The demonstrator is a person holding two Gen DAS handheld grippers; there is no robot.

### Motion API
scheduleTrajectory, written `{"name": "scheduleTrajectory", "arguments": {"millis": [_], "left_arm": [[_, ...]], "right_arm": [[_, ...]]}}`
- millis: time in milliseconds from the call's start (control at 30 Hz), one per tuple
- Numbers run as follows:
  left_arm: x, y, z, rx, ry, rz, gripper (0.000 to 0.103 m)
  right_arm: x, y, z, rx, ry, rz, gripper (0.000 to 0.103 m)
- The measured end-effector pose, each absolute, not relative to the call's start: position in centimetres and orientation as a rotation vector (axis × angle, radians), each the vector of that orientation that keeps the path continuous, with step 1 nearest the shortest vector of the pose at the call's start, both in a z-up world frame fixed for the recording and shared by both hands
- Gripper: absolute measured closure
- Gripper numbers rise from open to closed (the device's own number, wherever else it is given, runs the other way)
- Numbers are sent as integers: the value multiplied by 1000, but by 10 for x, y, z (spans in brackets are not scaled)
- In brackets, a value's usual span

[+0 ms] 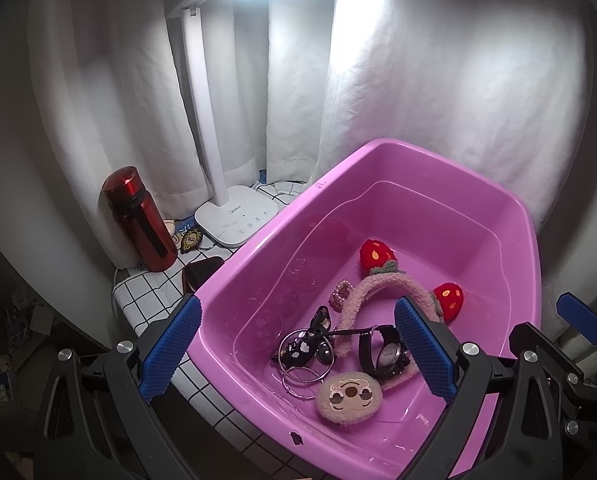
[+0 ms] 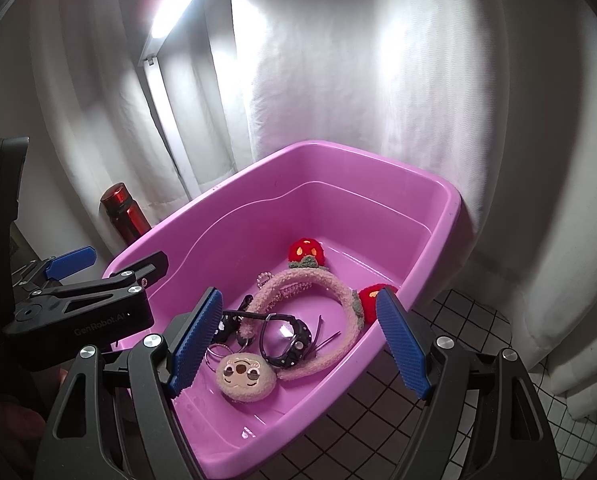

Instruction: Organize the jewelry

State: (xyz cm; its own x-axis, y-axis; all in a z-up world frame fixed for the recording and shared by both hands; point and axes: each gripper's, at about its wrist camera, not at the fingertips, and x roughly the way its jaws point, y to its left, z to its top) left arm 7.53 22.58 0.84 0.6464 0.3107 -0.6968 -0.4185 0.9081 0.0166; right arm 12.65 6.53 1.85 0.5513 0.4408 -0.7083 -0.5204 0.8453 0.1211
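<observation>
A pink plastic tub [image 1: 258, 248] [image 2: 430, 196] holds the jewelry: a fuzzy pink headband with red strawberries [image 1: 378, 282] [image 2: 310, 280], a black watch [image 1: 386, 354] [image 2: 294, 340], silver hoop bangles [image 1: 304, 376], a black patterned bow clip [image 1: 302, 346], a small pink beaded piece [image 1: 340, 294] and a round plush face clip [image 1: 348, 398] [image 2: 244, 378]. My left gripper [image 1: 298, 356] is open and empty above the tub's near end. My right gripper [image 2: 298, 344] is open and empty over the same pile. The left gripper also shows in the right wrist view [image 2: 102, 276].
A red metal bottle [image 1: 140, 220] [image 2: 124, 216] and a white desk lamp [image 1: 236, 216] stand left of the tub on a grid-patterned cloth [image 1: 146, 296]. White curtains hang behind. A dark phone-like object [image 1: 200, 270] lies by the tub's left rim.
</observation>
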Motion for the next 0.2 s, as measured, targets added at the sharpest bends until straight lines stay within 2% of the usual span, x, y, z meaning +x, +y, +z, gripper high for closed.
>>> {"name": "scheduleTrajectory", "arguments": {"millis": [200], "left_arm": [[73, 224, 9, -147, 758, 420, 7]], "right_arm": [[126, 64, 20, -106, 800, 573, 27]]}}
